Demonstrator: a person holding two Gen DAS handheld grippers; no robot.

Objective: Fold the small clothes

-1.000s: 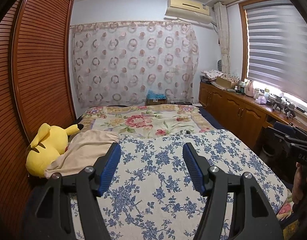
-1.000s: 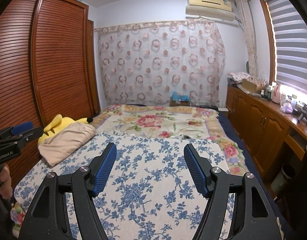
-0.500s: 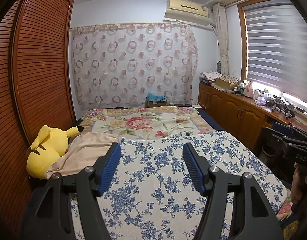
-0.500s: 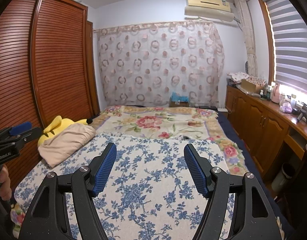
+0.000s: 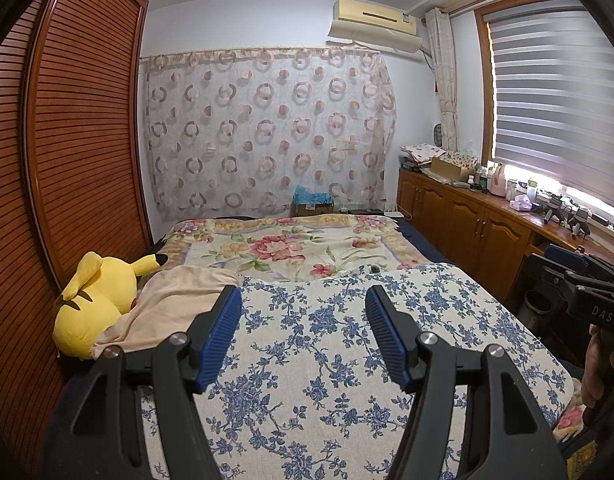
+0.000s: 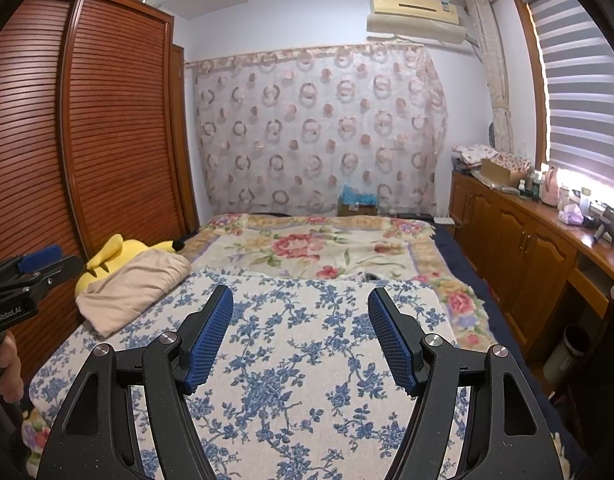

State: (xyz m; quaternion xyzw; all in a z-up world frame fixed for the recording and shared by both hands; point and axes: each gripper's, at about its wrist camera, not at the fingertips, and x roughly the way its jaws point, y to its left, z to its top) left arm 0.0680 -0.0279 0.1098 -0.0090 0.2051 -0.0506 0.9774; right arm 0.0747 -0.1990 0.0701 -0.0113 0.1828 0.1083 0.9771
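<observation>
A beige garment lies crumpled at the left edge of the bed, draped over a yellow plush toy. It also shows in the right wrist view. My left gripper is open and empty, held above the blue-flowered bedspread, to the right of the garment. My right gripper is open and empty above the same bedspread, further from the garment. Each gripper shows at the edge of the other's view: the right one and the left one.
A rose-patterned blanket covers the far half of the bed. A slatted wooden wardrobe stands along the left. A wooden cabinet with clutter runs along the right under the window. A bin stands by it.
Both views have tilted up a little, so the bed sits lower in the frame. Both grippers stay open and empty. The garment has not moved.
</observation>
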